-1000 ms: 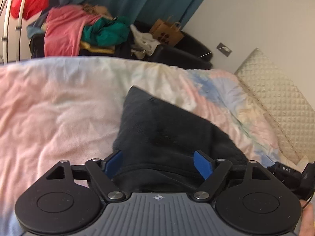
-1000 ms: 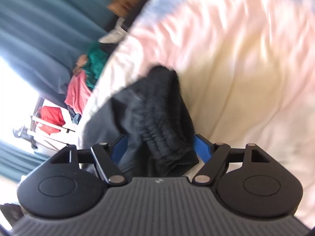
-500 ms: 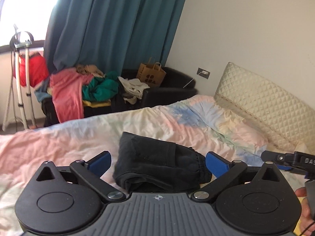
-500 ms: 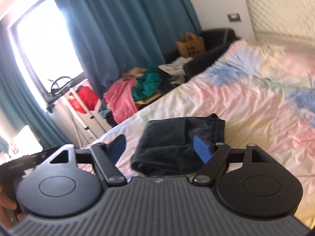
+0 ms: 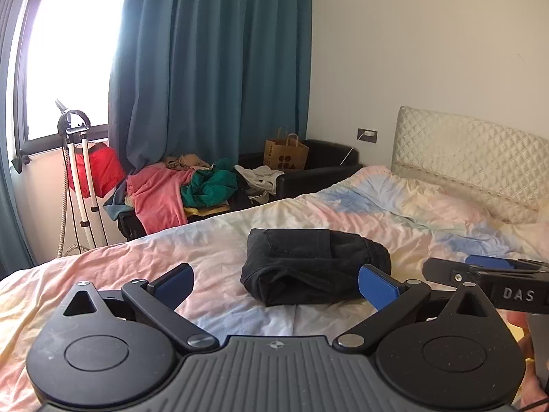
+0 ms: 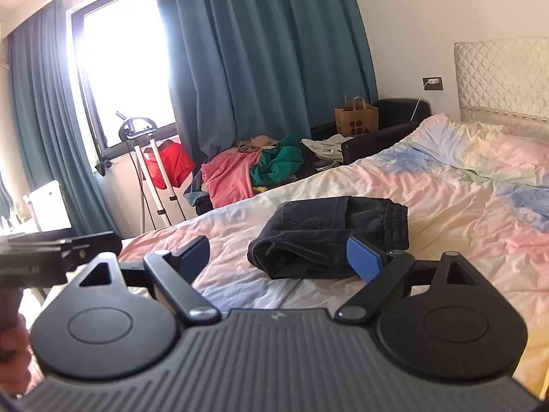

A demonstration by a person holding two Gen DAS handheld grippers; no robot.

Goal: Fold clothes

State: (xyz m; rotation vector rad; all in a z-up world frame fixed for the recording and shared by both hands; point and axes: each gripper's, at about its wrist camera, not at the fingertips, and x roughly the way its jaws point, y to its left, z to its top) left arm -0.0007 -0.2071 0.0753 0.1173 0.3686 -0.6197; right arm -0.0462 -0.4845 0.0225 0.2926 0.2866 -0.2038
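The folded black trousers look soft and floppy, best lifted by the thick folded edge; the left gripper and the right gripper both stand apart, holding nothing.

Home bedroom, bed with quilted headboard, teal curtains, clothes heaped by window

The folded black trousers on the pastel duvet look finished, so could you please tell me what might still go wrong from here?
1. The folded black trousers sit as a loose, thick bundle on the soft, wrinkled pastel duvet, so the fold may slump open.
2. Both claws, left and right, are open and empty right in front of the bundle; a careless sweep could snag it.
3. The claws are close together and could knock each other.
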